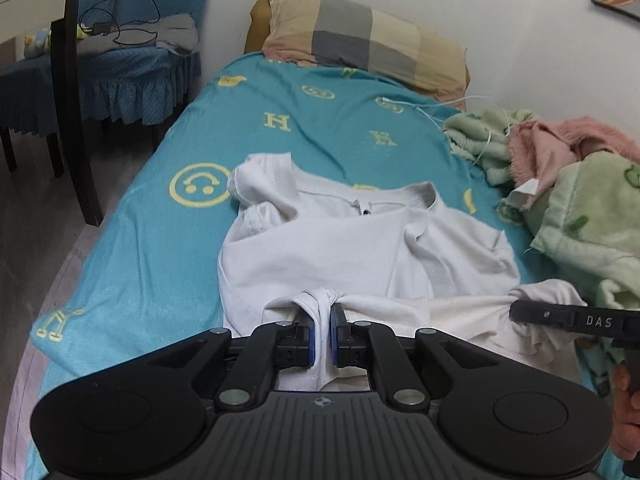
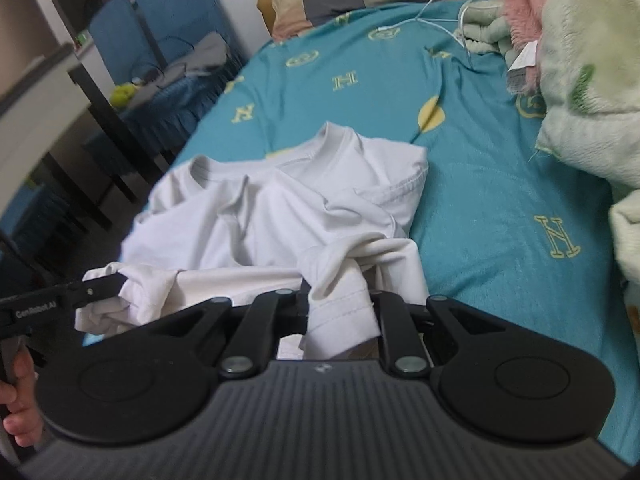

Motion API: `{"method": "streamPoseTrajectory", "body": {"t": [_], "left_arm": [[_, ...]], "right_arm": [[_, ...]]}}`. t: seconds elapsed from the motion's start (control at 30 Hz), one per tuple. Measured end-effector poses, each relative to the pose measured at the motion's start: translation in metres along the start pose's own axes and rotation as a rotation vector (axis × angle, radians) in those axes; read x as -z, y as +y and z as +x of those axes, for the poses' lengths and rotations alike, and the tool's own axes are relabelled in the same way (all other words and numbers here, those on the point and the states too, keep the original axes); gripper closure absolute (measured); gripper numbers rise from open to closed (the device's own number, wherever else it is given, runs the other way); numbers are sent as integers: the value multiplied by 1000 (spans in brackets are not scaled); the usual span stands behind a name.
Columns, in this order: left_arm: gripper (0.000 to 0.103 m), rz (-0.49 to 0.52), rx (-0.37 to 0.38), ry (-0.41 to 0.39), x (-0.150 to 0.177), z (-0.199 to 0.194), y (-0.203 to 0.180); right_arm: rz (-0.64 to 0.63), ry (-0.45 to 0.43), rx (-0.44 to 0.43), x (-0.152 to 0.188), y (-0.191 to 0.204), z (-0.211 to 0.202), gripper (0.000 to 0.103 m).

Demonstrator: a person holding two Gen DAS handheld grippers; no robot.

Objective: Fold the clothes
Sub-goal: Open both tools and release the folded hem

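Observation:
A white T-shirt (image 1: 360, 248) lies rumpled on the teal bed sheet (image 1: 312, 120), its collar toward the pillow. My left gripper (image 1: 323, 316) is shut on a bunch of the shirt's near hem, cloth pinched between the blue pads. My right gripper (image 2: 340, 300) is shut on another bunch of the hem, and the fabric drapes over its fingers and hides the pads. In the left wrist view the right gripper (image 1: 516, 312) shows at the right, clamping the shirt. In the right wrist view the left gripper (image 2: 116, 282) shows at the left, also on the white T-shirt (image 2: 280, 216).
A checked pillow (image 1: 372, 40) lies at the head of the bed. Green and pink blankets (image 1: 580, 200) are heaped along the right side, with a white cable (image 2: 448, 16) beside them. Blue-covered chairs (image 1: 120, 72) and a dark table leg (image 1: 76, 120) stand left of the bed.

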State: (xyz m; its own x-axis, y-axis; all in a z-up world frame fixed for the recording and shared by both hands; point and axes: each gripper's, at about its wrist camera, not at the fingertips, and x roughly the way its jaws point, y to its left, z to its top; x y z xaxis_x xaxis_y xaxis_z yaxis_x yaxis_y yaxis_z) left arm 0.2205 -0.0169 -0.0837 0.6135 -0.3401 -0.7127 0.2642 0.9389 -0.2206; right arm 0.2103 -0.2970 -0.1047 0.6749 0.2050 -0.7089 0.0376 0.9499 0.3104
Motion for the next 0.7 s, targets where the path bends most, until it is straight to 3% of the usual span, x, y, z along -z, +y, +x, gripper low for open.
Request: {"method": "streamPoseTrajectory", "body": {"t": [0.07,0.17,0.23,0.3,0.37,0.43,0.57,0.7], "left_arm": [[92,7,-5,-6,2,1,-1],[75,4,-8,-30,3,-13,-5],[49,-1,-9,-62,6,-34,-11],[43,-2,-14,-88,10,-56,-18],[38,-12,-5,-108,15,-78,-24],[26,-9,0,-138,22,-103,-30],[18,67,-2,-195,39,-152,-50],[3,93,-9,-242,61,-188,-64]], "right_arm": [[-10,-3,12,0,2,2,86],[-9,2,21,0,6,-4,81],[-20,-9,17,1,11,-17,71],[-27,-38,12,4,16,-34,45],[-35,-77,19,9,23,-56,35],[-37,-107,12,15,28,-80,32],[-52,-164,16,31,40,-127,32],[-90,-218,29,54,52,-164,31]]}}
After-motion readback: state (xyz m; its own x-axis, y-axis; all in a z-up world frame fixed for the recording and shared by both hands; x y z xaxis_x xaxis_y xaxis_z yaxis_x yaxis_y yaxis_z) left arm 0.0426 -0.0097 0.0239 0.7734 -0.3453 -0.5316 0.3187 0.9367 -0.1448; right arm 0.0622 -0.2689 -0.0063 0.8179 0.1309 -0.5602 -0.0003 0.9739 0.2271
